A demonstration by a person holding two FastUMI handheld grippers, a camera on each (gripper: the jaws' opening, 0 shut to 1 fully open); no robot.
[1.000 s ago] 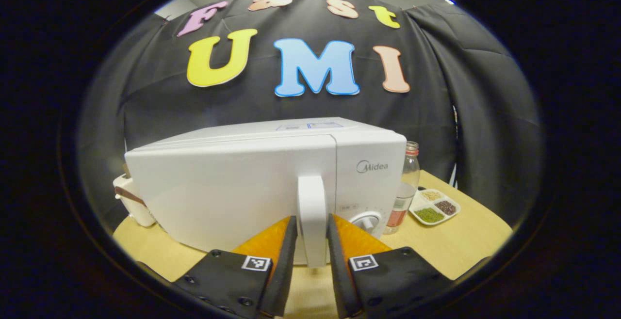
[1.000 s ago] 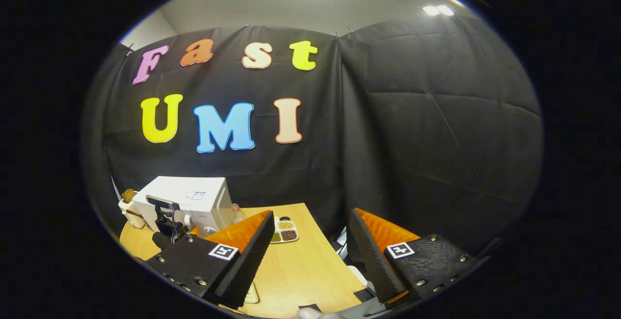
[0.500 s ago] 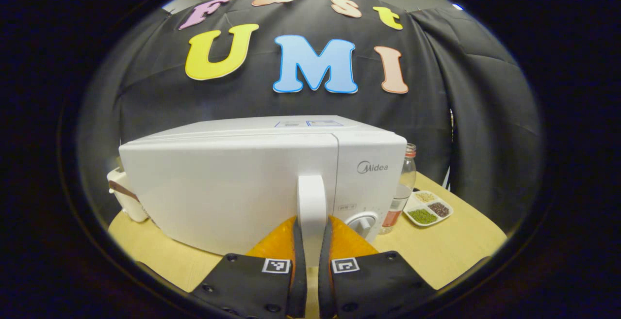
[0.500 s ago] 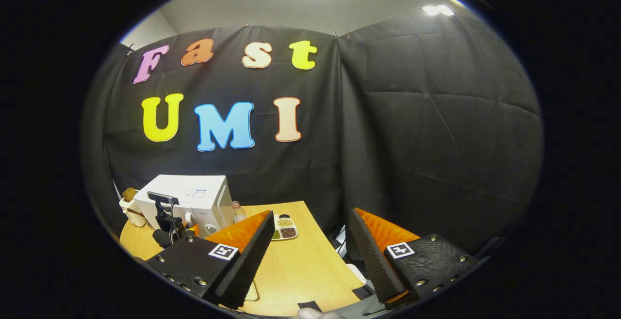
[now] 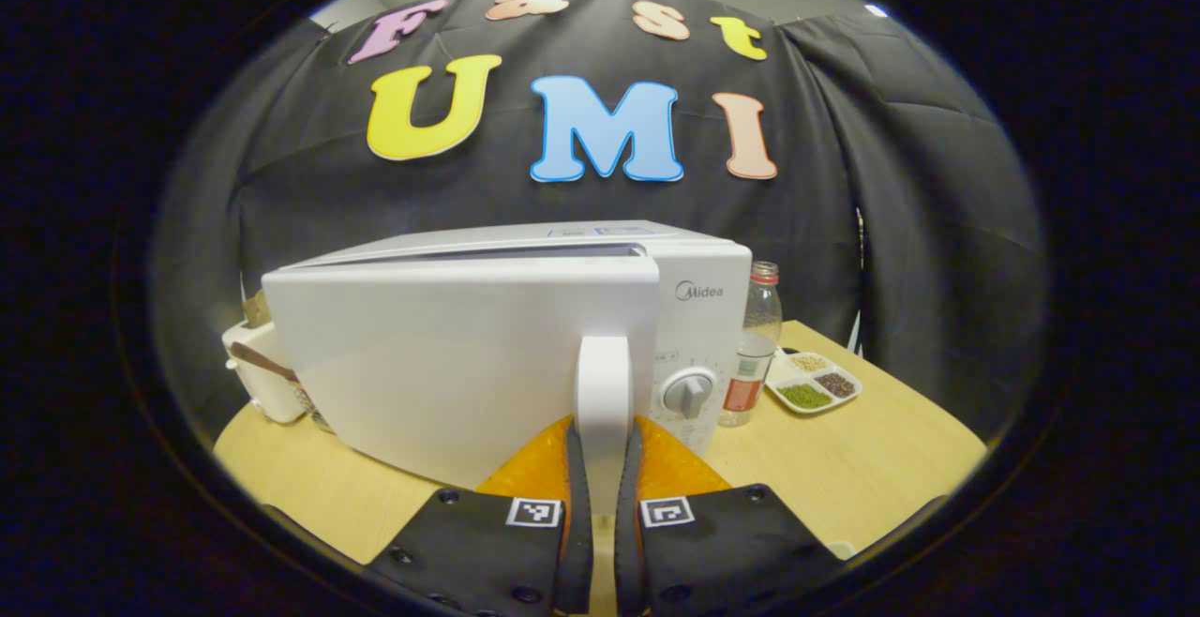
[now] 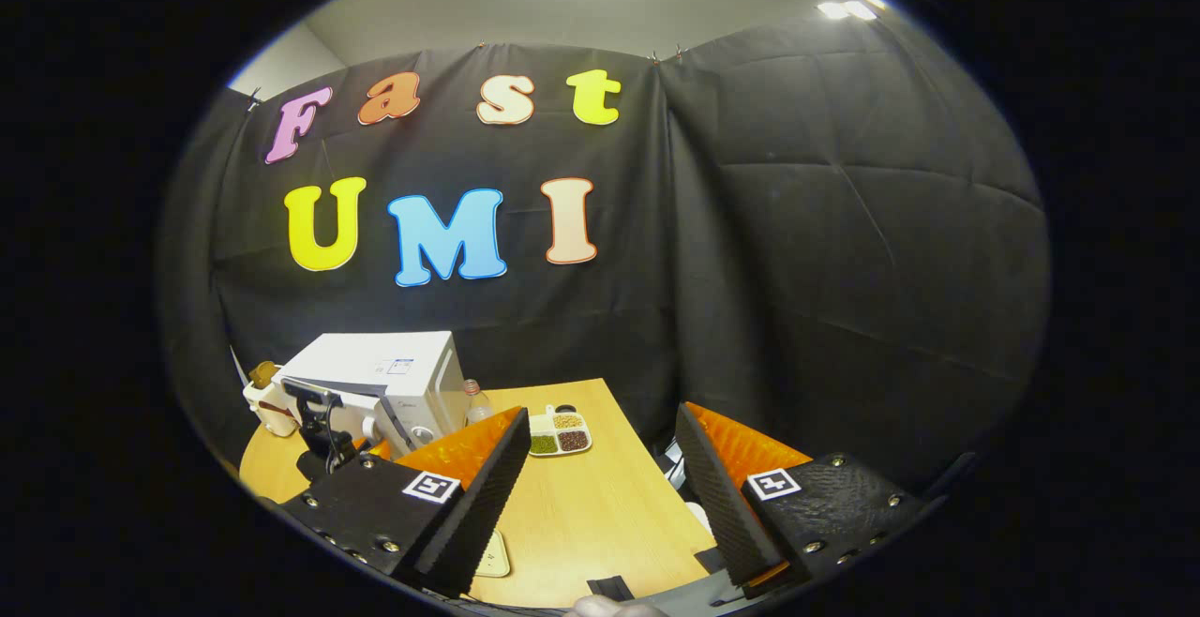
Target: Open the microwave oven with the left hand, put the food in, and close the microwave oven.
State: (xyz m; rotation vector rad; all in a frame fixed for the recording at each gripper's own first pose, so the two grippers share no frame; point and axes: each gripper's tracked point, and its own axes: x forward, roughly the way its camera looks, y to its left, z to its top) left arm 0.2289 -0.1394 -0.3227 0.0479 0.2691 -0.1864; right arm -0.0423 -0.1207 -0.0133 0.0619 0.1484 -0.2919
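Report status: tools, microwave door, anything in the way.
Left tool shut on door handle; right tool open, holding nothing. Microwave door ajar. Nothing blocking its swing.

A bottle (image 5: 757, 340) stands beside a divided dish (image 5: 812, 385) on the table (image 5: 881, 467)

I see a plain white microwave (image 5: 469, 354) with a white handle (image 5: 603, 383) on my pale yellow wood-grain table (image 5: 872, 467). The clear bottle (image 5: 753, 336) has a red cap and label. The white tray (image 5: 812, 386) holds green, tan and dark brown grains.
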